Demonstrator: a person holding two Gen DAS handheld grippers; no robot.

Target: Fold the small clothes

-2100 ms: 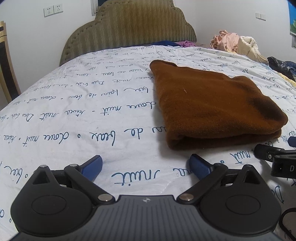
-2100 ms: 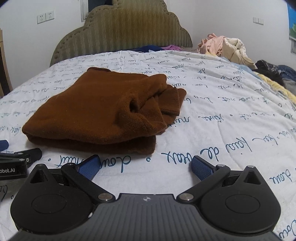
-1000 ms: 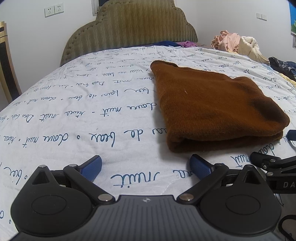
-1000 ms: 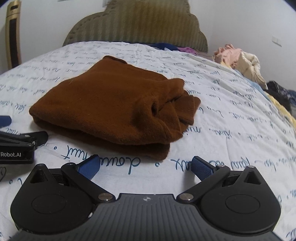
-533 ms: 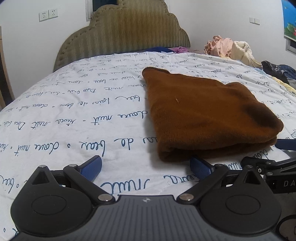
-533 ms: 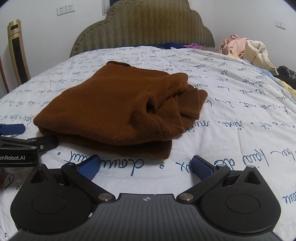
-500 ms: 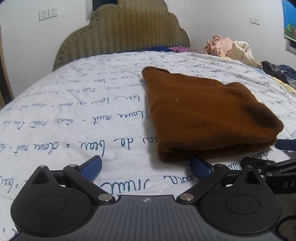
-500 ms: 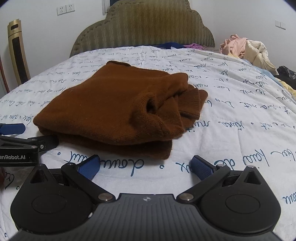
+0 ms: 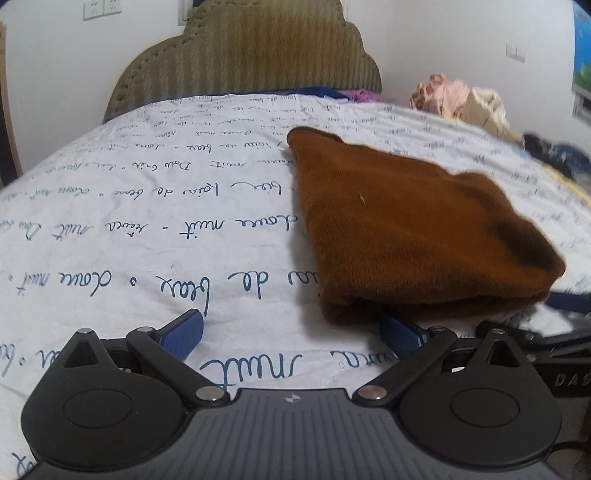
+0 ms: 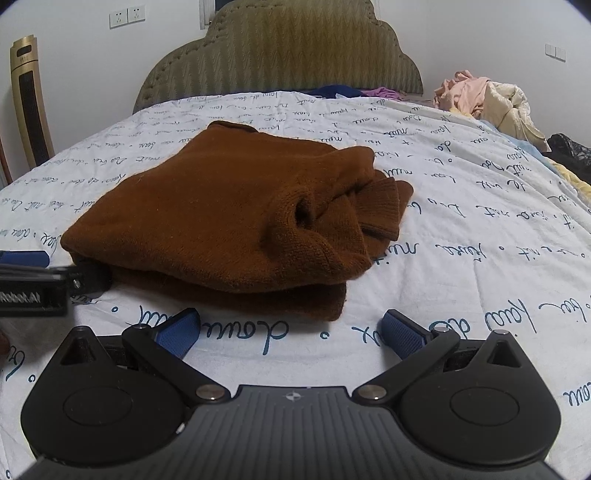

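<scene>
Nearest in the left wrist view, the left gripper [image 9: 291, 328] is spread wide, its blue pads [image 9: 183, 334] apart above the bedspread [image 9: 147, 229]; the right-hand pad sits just at the near left corner of the folded brown sweater [image 9: 406, 229], whether touching it cannot be told. Nothing is held between the fingers. At the right edge of that view the black body of the right gripper [image 9: 554, 332] shows, blurred, close to the sweater's near edge.

In the right wrist view, the right gripper [image 10: 291, 332] is likewise wide apart and empty, its blue pads [image 10: 402, 334] hovering over the white bedspread [image 10: 480, 221] printed with blue handwriting, just short of the sweater's near edge. The left gripper's black finger [image 10: 88, 275] meets the sweater [image 10: 221, 210] at its near left corner.

The sweater lies folded in layers near the middle of the bed, with a ribbed cuff [image 10: 384, 206] poking out on its right side.

Farther off, at the head of the bed, stands a padded olive headboard [image 10: 288, 51], with dark blue and purple garments [image 10: 354, 91] at its foot. A heap of pink and cream clothes [image 10: 487, 99] sits at the far right edge of the bed, and dark clothing [image 10: 569, 151] lies nearer along that edge. A gold and black tower appliance [image 10: 27, 99] stands by the wall on the left, below white wall sockets [image 10: 127, 15].
</scene>
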